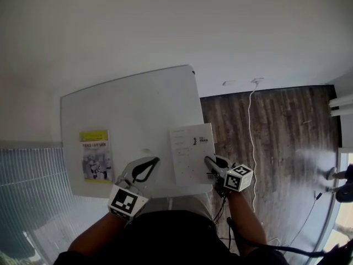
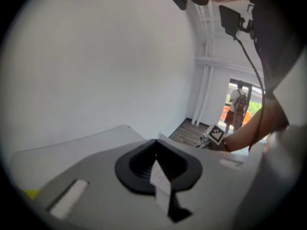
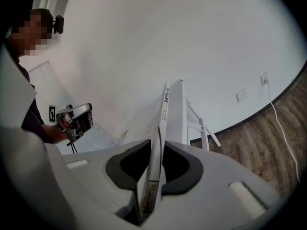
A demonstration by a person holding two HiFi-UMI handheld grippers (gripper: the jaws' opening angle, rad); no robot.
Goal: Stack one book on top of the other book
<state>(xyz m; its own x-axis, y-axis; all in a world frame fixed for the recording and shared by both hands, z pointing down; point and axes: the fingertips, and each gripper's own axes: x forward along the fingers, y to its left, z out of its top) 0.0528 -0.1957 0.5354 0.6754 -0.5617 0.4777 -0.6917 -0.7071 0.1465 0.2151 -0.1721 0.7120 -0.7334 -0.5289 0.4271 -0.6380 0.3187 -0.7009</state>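
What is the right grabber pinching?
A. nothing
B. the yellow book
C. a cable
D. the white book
D: in the right gripper view the right gripper has its jaws closed on the edge of the white book, while the yellow book lies untouched at the other side of the table.

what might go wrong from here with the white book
The right gripper grips the white book only by its near right corner, so it may sag or slip out when carried. It is at the right edge of the table, so a slip could drop it to the floor.
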